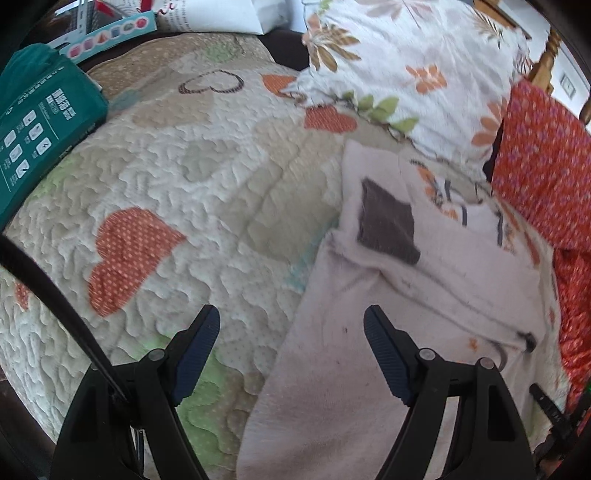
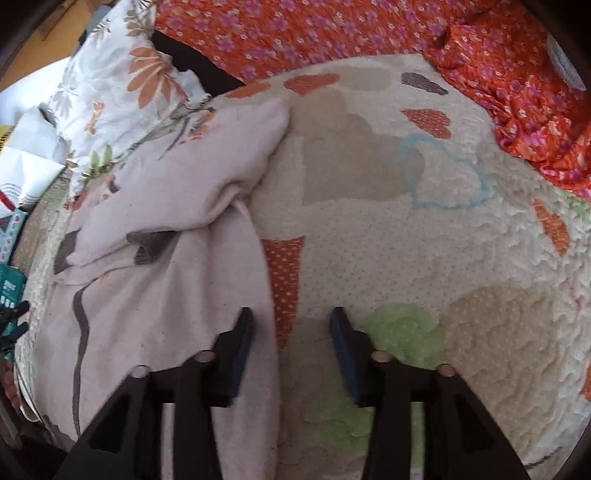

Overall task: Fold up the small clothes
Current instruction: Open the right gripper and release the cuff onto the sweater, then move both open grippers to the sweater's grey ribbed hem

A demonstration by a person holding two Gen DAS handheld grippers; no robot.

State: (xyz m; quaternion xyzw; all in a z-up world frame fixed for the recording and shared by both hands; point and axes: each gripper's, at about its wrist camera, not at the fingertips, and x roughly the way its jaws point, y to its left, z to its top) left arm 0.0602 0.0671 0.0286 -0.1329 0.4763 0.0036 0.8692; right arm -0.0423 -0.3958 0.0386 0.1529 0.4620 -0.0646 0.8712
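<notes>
Both hand-held grippers, left [image 1: 291, 328] and right [image 2: 291, 328], gape wide, empty, above the pale garment [image 1: 332, 369] on the quilt [image 1: 203, 177].

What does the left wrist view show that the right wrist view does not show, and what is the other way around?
Only the left wrist view shows the wooden bedpost and the colourful box behind the teal package. Only the right wrist view shows the blue heart outline on the quilt and the wide spread of the red floral fabric. Both show the pale pink garment lying partly folded on the quilt, the flowered pillow, and an open gripper holding nothing: the left gripper and the right gripper.
</notes>
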